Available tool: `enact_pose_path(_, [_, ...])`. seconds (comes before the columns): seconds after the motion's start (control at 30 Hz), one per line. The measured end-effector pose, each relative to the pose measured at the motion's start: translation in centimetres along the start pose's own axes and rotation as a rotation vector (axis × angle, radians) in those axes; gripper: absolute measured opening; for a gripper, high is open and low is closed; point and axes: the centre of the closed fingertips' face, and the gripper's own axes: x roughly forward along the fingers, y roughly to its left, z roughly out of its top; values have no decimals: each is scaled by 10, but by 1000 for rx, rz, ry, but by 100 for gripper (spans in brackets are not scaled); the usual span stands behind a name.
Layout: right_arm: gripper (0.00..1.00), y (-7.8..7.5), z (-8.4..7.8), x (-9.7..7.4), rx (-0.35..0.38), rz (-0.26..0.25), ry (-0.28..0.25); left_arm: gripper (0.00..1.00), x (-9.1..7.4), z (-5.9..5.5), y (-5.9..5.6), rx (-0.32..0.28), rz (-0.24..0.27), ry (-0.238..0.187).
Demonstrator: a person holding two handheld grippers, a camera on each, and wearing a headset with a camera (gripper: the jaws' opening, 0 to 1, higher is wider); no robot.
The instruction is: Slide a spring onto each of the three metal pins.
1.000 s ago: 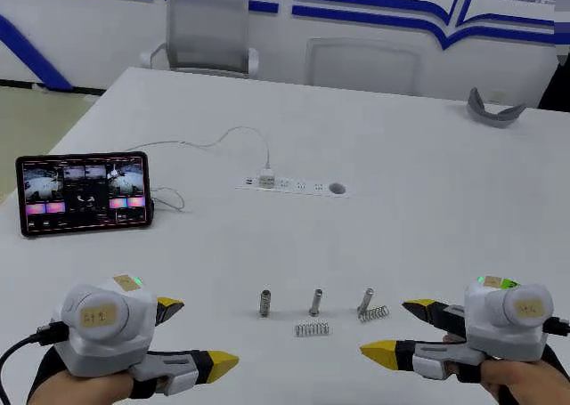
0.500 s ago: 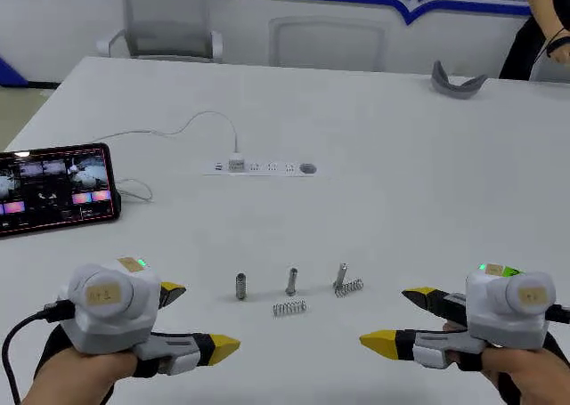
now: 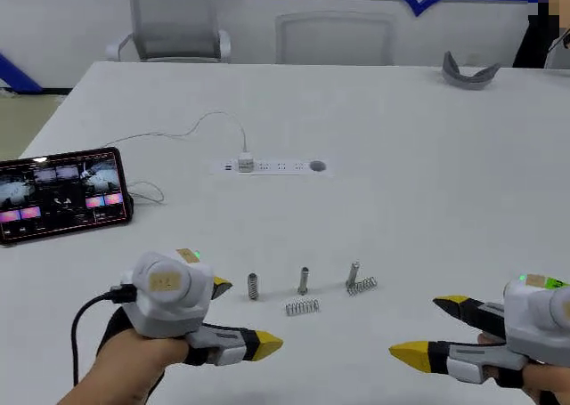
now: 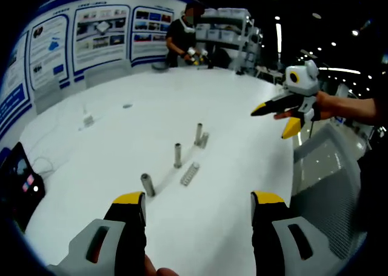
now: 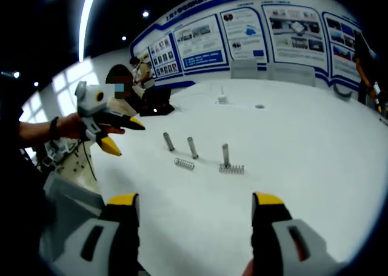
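- Three metal pins stand upright in a row on the white bench (image 3: 427, 200), just ahead of both grippers: left pin (image 3: 253, 286), middle pin (image 3: 304, 280), right pin (image 3: 353, 274).
- The left pin looks ridged and thicker than the other two, so it seems to carry a spring already, though it is too small to be sure. The middle pin and right pin look bare.
- A loose spring (image 3: 302, 307) lies flat on the bench just in front of the middle pin and apart from it. Its long axis runs along the row, crosswise to the upright pins.
- A second spring (image 3: 362, 286) lies flat at the foot of the right pin, touching it or very nearly so, and stretches away to the right.
- The left gripper (image 3: 249, 314) is held near the left pin, its fingers (image 4: 129, 203) spread wide and holding nothing. In the left gripper view the loose spring lies ahead, in line with the gap between them.
- The right gripper (image 3: 419, 327) is held further off to the right, its fingers (image 5: 267, 206) also spread and empty. The whole row lies ahead of it and to its left.
- The left gripper looks the nearer to the loose spring, and the right gripper looks slightly closer to the second spring.
- The coming move likely turns on axis: a spring lying flat must be pinched across its coils, stood upright, and lined up over a bare pin's tip.
- A tablet (image 3: 62, 191) and a power strip (image 3: 267, 166) sit further back, well apart from the pins.
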Motion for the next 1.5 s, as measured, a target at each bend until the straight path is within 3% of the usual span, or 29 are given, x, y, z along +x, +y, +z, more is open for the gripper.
enact_pose_path(0.6, [78, 15, -12, -1, -5, 47, 43, 70, 18, -12, -5, 21, -14, 50])
enact_pose_path(1.07, [78, 11, -12, -15, 3, 51, 31, 67, 34, -21, -9, 14, -13, 56])
enact_pose_path(1.5, [78, 11, -20, -27, 32, 19, 25, 55, 78, -6, -3, 65, -36, 53])
